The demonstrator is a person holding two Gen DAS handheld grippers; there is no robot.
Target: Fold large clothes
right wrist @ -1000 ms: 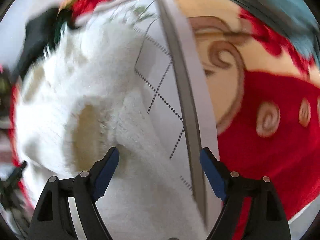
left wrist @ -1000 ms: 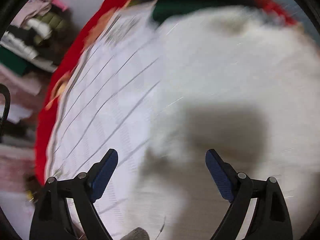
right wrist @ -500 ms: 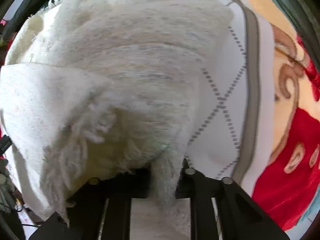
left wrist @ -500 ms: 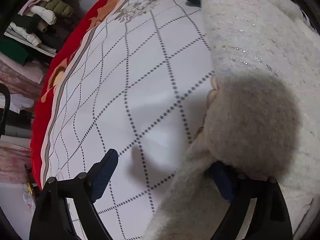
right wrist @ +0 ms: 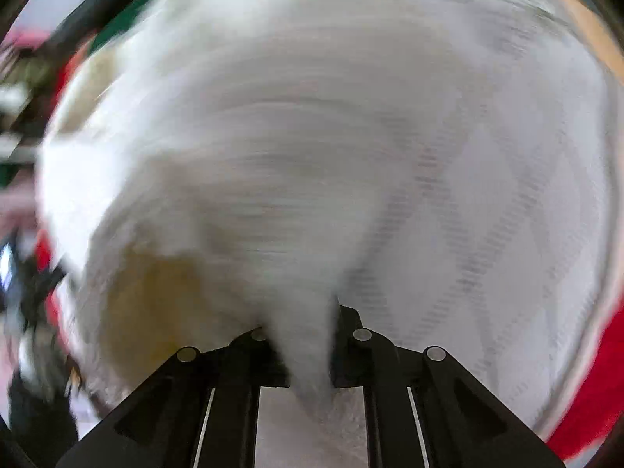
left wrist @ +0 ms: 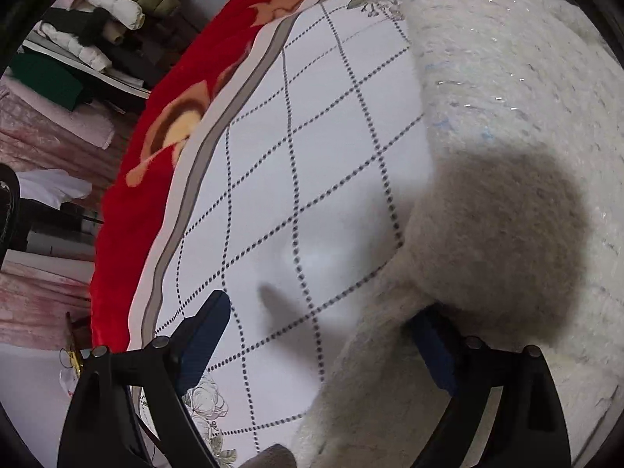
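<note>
A large fluffy white sweater [left wrist: 507,124] lies on a white bed sheet with a dotted diamond pattern [left wrist: 312,156]. My left gripper [left wrist: 316,343] is open just above the sheet at the sweater's left edge; its right finger [left wrist: 433,351] is tucked under a fold of the knit, its left finger [left wrist: 202,335] is over bare sheet. My right gripper [right wrist: 304,351] is shut on a pinch of the white sweater [right wrist: 253,156], which fills that blurred view.
A red blanket with orange patterns [left wrist: 163,136] borders the sheet on the left. Shelves with stacked folded clothes [left wrist: 97,31] stand beyond it. Pink fabric [left wrist: 39,148] hangs at far left.
My right gripper, closed on the sweater half a second ago, is now moving fast with it. My left gripper stays open at the sweater's edge and has barely moved.
</note>
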